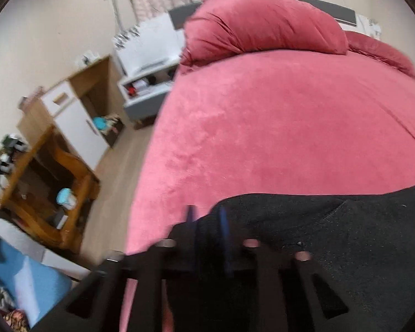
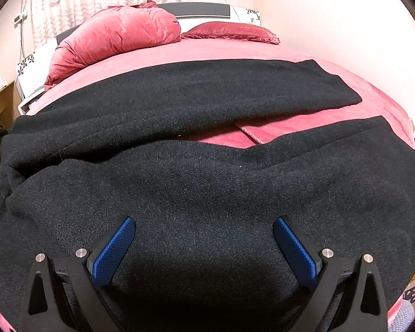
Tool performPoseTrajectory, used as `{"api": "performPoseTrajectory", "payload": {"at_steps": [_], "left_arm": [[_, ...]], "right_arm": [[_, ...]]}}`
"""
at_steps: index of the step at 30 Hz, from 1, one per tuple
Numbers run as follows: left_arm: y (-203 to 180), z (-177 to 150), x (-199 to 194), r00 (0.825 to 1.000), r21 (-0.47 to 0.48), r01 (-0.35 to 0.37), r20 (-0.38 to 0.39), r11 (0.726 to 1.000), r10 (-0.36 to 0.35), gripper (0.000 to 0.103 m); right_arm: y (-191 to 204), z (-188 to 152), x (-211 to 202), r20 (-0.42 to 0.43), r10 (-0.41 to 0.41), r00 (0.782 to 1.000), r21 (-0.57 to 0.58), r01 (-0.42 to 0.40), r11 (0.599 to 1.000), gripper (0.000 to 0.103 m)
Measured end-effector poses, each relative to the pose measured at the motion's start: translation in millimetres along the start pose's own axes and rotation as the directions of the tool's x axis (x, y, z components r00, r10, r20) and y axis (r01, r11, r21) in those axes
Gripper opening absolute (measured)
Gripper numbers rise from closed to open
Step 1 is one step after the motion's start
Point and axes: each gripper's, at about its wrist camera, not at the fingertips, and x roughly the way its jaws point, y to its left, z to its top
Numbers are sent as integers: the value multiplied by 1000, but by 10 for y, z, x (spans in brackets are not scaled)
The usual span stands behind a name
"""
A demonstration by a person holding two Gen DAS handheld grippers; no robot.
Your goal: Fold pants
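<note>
Black pants point(image 2: 196, 193) lie spread across a pink bed point(image 2: 304, 127), both legs running to the right with a strip of pink cover between them. My right gripper point(image 2: 204, 227) is open, its blue pads wide apart just above the near leg. In the left wrist view my left gripper point(image 1: 207, 221) has its blue fingers close together, shut on the black fabric at the left end of the pants point(image 1: 332, 235), near the bed's left edge. That view is blurred.
Two pink pillows point(image 2: 119, 33) lie at the head of the bed. Left of the bed stand a white nightstand point(image 1: 146, 83), a wooden cabinet point(image 1: 77, 116) and a wooden table point(image 1: 47, 182) on a light floor. A wall runs along the bed's right side.
</note>
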Motion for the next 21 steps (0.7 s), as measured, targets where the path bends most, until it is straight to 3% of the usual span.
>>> {"api": "performPoseTrajectory", "payload": {"at_steps": [1, 2, 5, 9, 12, 17, 21], "left_arm": [[33, -13, -57, 1000, -18, -27, 11, 999, 27, 73], [114, -36, -190, 998, -60, -48, 43, 997, 50, 88], [297, -147, -512, 994, -149, 24, 112, 989, -7, 88], [282, -500, -838, 980, -138, 198, 45, 970, -193, 89], [224, -866, -1045, 962, -108, 272, 15, 956, -272, 89], [142, -1570, -1218, 959, -68, 264, -83, 962, -269, 89], [140, -1901, -1392, 967, -32, 245, -60, 969, -246, 90]], "right_arm": [[-9, 6, 8, -1, 2, 1000, 1, -2, 1000, 103], [-12, 12, 12, -1, 2, 1000, 2, -2, 1000, 103], [-22, 21, 23, -4, 2, 1000, 2, -2, 1000, 103], [-48, 50, 32, -15, 16, 1000, 8, -16, 1000, 103], [-180, 122, -36, -43, 65, 997, 38, -64, 997, 103], [-781, 289, -319, -7, 119, 993, 175, -116, 978, 103], [-1486, 341, -445, -8, 18, 1000, 269, -15, 963, 103]]}}
